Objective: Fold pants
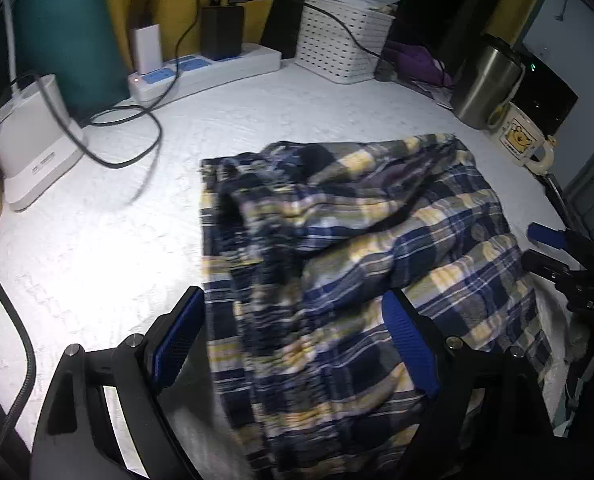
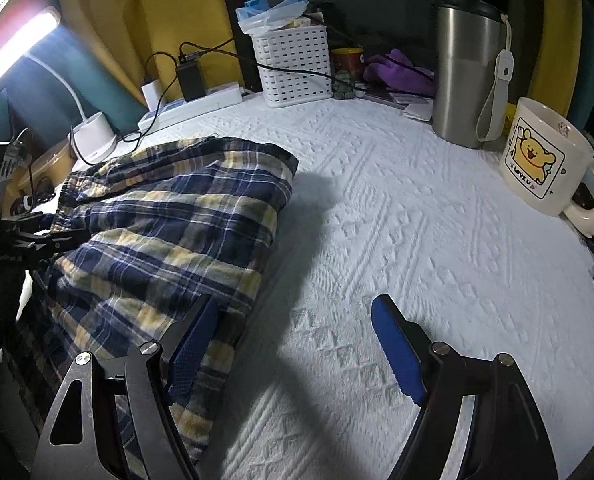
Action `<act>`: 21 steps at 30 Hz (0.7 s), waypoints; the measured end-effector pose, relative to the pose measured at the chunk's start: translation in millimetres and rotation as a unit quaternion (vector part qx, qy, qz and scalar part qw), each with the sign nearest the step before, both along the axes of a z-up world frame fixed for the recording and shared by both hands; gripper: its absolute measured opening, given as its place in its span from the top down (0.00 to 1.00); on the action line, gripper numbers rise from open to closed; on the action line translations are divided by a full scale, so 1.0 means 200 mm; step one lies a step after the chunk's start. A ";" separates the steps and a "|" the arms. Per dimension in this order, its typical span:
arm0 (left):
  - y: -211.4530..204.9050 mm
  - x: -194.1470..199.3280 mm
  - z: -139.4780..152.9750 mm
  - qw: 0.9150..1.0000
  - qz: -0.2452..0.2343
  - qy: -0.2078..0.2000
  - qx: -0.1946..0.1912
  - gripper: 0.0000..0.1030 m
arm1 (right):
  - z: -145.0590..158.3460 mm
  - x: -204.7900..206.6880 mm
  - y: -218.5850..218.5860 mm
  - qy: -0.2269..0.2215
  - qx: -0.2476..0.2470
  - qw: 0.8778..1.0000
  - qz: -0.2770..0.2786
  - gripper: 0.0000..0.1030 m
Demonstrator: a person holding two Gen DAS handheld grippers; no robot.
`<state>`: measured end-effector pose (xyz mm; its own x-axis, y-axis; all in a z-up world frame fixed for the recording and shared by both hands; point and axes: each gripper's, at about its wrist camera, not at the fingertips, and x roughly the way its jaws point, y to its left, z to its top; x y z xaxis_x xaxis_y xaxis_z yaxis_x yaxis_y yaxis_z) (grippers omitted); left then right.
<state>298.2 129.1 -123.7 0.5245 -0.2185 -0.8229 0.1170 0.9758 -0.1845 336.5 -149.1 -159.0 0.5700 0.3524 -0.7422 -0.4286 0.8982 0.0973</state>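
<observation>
The plaid pants point(image 1: 377, 216), navy, yellow and grey, lie crumpled and partly doubled over on the white textured cloth point(image 1: 97, 240). My left gripper point(image 1: 293, 296) hangs open above their near part, its blue pads point(image 1: 177, 340) spread wide with plaid cloth showing between them, untouched. In the right wrist view the pants point(image 2: 177, 208) fill the left side. My right gripper point(image 2: 297, 304) is open at their right edge. Its left finger point(image 2: 193, 344) overlaps the plaid hem and its right finger is over bare white cloth. Each gripper shows in the other's view: the right gripper point(image 1: 557, 248), the left gripper point(image 2: 37, 236).
Along the back stand a power strip point(image 1: 217, 68) with chargers and black cables point(image 1: 137, 136), a white perforated basket point(image 1: 337, 40), a steel tumbler point(image 2: 465, 76) and a bear-print mug point(image 2: 541, 160). A white lamp base point(image 1: 33, 140) stands at the left. Purple cloth point(image 2: 397, 68) lies behind.
</observation>
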 end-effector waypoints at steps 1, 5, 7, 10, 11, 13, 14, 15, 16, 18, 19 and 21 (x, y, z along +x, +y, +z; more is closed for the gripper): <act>-0.01 0.00 0.00 1.000 -0.002 0.000 0.001 0.14 | 0.00 0.00 0.00 0.001 0.000 1.000 0.000 0.22; -0.03 0.01 0.00 1.000 -0.007 -0.006 0.003 0.14 | -0.01 0.01 0.01 0.002 -0.003 1.000 0.001 0.22; -0.03 0.01 0.00 1.000 -0.010 -0.007 0.003 0.14 | -0.01 0.02 0.02 0.000 -0.002 1.000 0.001 0.22; -0.04 0.01 0.00 1.000 -0.014 -0.008 0.002 0.15 | -0.01 0.03 0.04 -0.003 0.002 1.000 0.001 0.22; -0.04 0.02 0.00 1.000 -0.016 -0.008 0.002 0.16 | 0.00 0.04 0.04 -0.004 0.002 1.000 0.002 0.22; -0.06 0.02 0.00 1.000 -0.021 -0.010 0.003 0.19 | 0.01 0.05 0.06 -0.007 0.004 1.000 0.004 0.22; -0.07 0.02 0.00 1.000 -0.023 -0.011 0.006 0.19 | 0.01 0.05 0.06 -0.008 0.004 1.000 0.005 0.22; -0.08 0.02 0.00 1.000 -0.025 -0.012 0.007 0.20 | 0.01 0.06 0.07 -0.009 0.004 1.000 0.006 0.22; -0.08 0.02 0.00 1.000 -0.026 -0.013 0.008 0.20 | 0.01 0.06 0.08 -0.009 0.005 1.000 0.007 0.22; -0.08 0.02 -0.01 0.999 -0.027 -0.015 0.008 0.21 | 0.02 0.08 0.10 -0.010 0.005 1.000 0.009 0.21; -0.08 0.02 -0.01 0.999 -0.028 -0.016 0.009 0.21 | 0.02 0.08 0.10 -0.010 0.006 1.000 0.010 0.21; -0.08 0.02 -0.01 0.999 -0.031 -0.023 0.013 0.21 | 0.01 0.09 0.11 -0.009 0.008 1.000 0.011 0.21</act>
<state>301.3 112.6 -125.8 0.5474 -0.2308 -0.8044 0.1860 0.9707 -0.1520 354.3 -126.6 -156.4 0.5748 0.3768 -0.7264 -0.4502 0.8869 0.1038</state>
